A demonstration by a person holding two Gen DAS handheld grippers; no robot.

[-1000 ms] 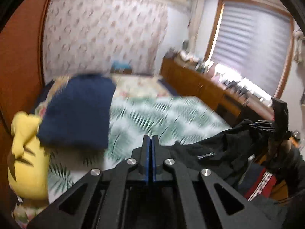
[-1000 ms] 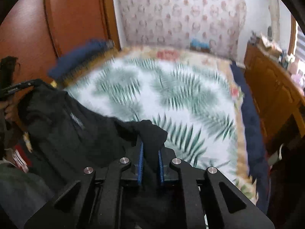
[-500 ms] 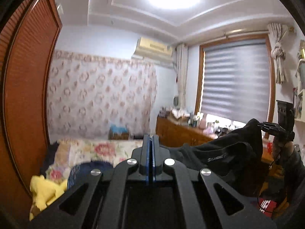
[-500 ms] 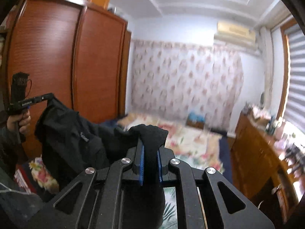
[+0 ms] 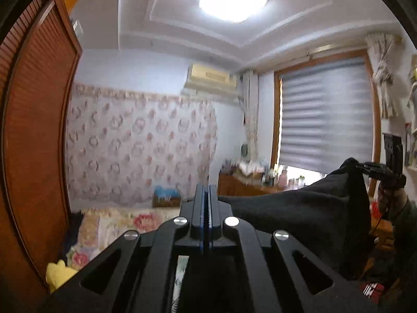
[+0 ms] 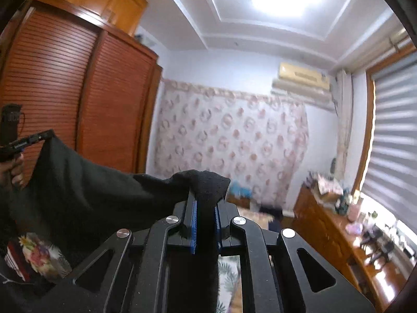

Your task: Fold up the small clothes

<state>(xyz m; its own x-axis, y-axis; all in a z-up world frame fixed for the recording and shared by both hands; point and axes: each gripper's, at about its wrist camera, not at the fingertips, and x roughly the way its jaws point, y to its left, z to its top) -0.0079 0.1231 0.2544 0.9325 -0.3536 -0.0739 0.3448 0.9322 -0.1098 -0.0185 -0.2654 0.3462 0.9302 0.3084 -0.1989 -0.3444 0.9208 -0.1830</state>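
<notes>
I am pinching a fold of the black garment [image 6: 104, 190] between my right gripper's [image 6: 206, 224] 2 blue-padded fingers [image 6: 193, 225], and a bunched tuft of the cloth is bulging up over the tips. From there the fabric is stretching taut to my left, rising toward my left gripper [image 6: 39, 137], which is gripping its far corner with my left hand [image 6: 13, 167] wrapped around the handle below. Both are raised in front of the louvered wooden wardrobe [image 6: 78, 99]. Below the cloth's lower edge, a floral bedspread [image 6: 39, 255] is showing.
</notes>
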